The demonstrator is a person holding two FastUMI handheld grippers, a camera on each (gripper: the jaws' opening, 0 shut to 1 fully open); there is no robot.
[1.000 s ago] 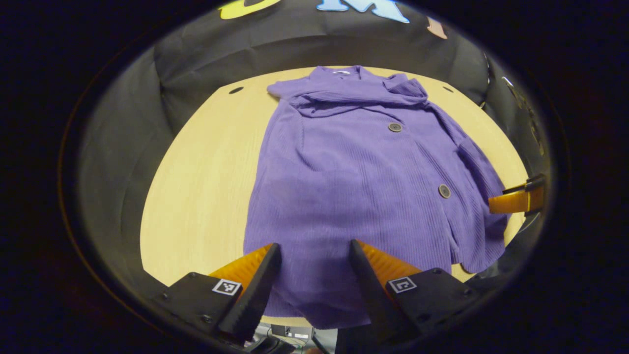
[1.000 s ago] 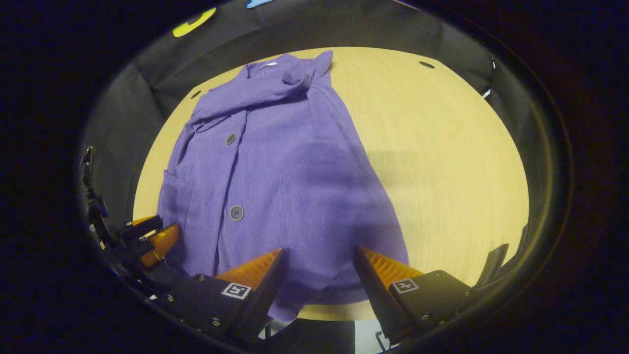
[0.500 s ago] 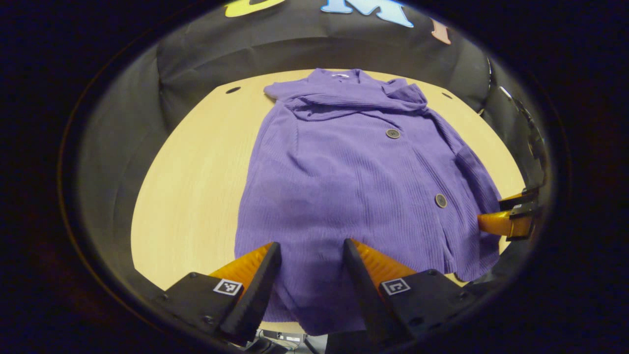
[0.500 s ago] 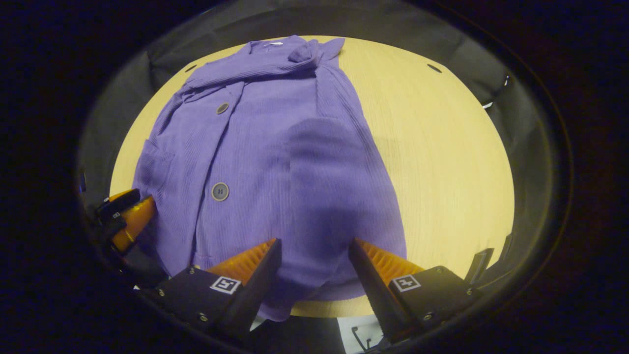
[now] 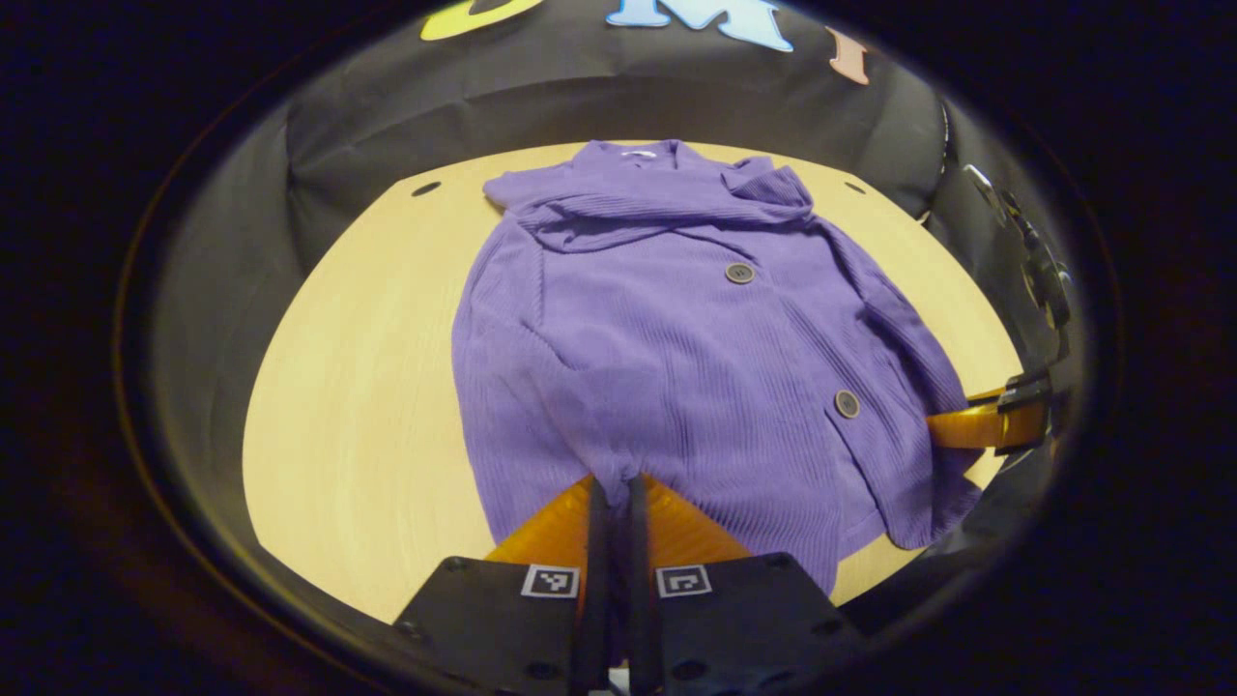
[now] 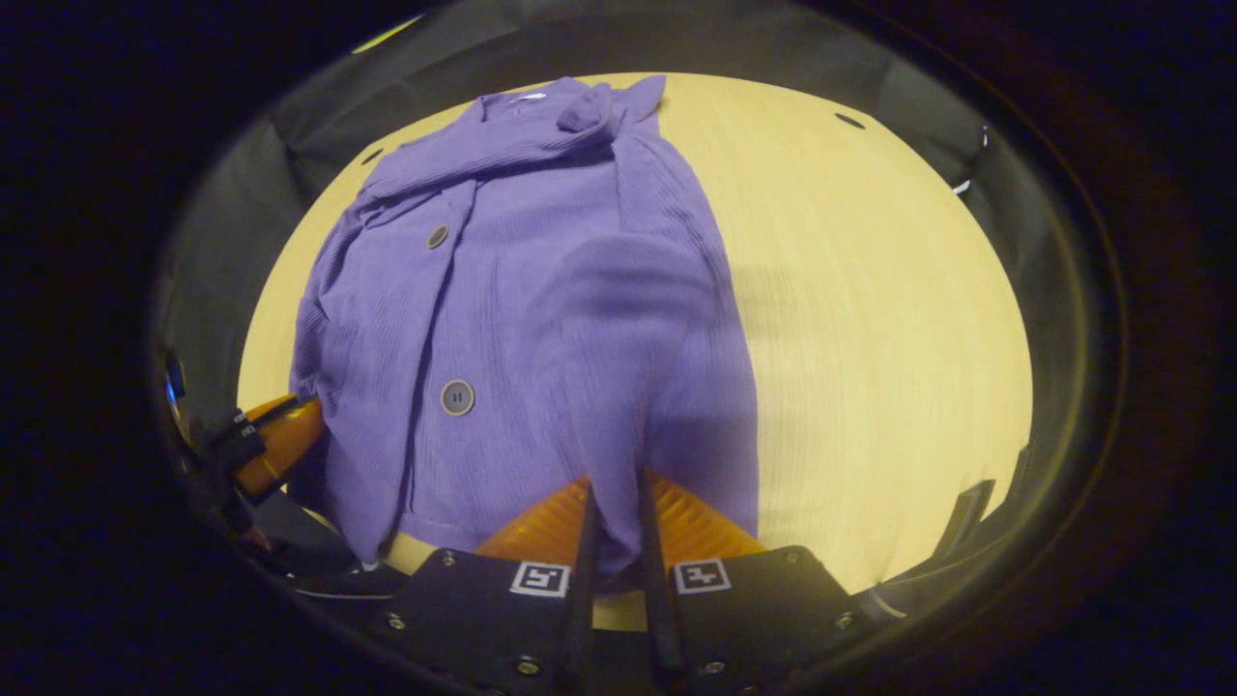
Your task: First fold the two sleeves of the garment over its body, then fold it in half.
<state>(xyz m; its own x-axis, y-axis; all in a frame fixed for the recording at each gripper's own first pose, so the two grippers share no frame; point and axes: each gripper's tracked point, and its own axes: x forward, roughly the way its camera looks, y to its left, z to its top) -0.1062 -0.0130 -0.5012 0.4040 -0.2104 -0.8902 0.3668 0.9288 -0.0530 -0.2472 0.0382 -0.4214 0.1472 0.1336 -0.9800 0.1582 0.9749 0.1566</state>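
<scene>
A purple ribbed cardigan (image 5: pixel 676 358) lies flat on the pale wooden table (image 5: pixel 358 387), collar at the far side. Both sleeves (image 5: pixel 657 205) lie folded across the chest below the collar. My left gripper (image 5: pixel 612 488) is shut on the near hem, cloth pinched between its fingers. In the right gripper view the cardigan (image 6: pixel 541 290) runs away from me, and my right gripper (image 6: pixel 614 495) is shut on the hem as well. The right gripper (image 5: pixel 976 425) also shows at the cardigan's right edge, and the left gripper (image 6: pixel 275 440) at its left edge.
Two dark buttons (image 5: pixel 739 273) (image 5: pixel 847 404) sit on the front panel. Black cloth walls the table on the far side and flanks. Bare tabletop (image 6: pixel 870 319) stretches to the right of the garment, with small holes (image 6: pixel 848 120) near its far edge.
Both grippers stood open over the hem earlier; both have now shut on it. The hem is gathered and drawn up slightly at each grip.
</scene>
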